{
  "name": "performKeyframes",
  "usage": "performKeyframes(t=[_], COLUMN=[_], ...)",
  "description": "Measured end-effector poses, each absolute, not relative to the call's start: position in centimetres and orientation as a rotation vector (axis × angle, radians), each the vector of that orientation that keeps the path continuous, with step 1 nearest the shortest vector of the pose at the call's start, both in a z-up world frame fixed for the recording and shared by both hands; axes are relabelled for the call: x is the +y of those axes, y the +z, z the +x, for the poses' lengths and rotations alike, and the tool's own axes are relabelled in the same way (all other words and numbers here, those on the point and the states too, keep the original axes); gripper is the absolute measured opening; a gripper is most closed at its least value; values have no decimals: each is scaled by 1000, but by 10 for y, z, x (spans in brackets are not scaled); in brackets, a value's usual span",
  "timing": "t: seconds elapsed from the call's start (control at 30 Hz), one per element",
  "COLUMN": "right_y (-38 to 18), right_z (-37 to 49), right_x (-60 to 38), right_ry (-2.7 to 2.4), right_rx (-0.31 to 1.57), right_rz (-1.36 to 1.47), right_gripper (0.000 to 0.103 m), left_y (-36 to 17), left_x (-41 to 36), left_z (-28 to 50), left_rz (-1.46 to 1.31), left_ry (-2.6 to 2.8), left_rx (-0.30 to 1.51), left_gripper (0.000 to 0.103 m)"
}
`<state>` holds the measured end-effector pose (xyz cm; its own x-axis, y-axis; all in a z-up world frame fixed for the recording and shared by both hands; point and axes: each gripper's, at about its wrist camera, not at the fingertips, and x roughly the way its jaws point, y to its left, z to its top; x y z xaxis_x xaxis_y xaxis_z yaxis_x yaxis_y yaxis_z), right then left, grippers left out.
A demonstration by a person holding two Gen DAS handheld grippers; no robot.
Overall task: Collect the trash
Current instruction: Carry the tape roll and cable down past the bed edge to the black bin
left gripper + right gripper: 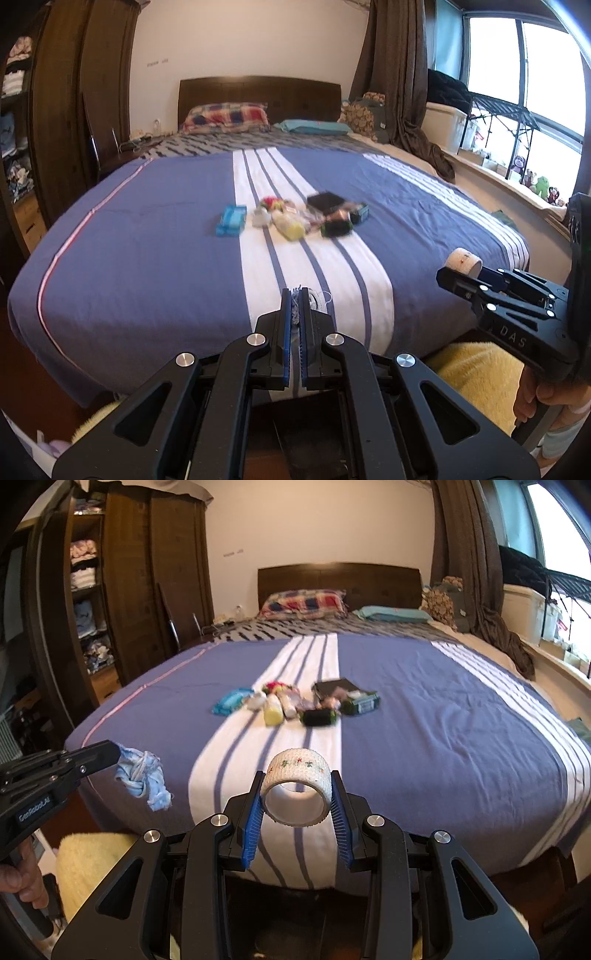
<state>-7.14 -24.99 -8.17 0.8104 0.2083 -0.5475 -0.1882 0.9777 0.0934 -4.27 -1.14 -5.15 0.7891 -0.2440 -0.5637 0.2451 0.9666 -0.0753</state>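
Holding a light, stiff white tape roll [297, 792] across its rim in my right gripper [298, 805] and a soft, floppy pale-blue rag [144, 779] pinched in my left gripper [294, 317], I hover both near the blue striped bedspread's [424, 746] foot edge.

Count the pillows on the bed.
2: a plaid pillow at the headboard's left side and a teal pillow right of it. More may be hidden behind them.
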Motion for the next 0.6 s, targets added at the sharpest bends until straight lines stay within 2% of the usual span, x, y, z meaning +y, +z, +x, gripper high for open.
performKeyframes(t=[0.6], right_y=[-185], right_z=[-62], right_x=[-257], right_ry=[253], right_rx=[883], right_rz=[97], right_gripper=[35], left_y=[-180], left_x=[-30], left_z=[-33], left_rz=[1], left_ry=[-308], left_rx=[945], left_gripper=[2])
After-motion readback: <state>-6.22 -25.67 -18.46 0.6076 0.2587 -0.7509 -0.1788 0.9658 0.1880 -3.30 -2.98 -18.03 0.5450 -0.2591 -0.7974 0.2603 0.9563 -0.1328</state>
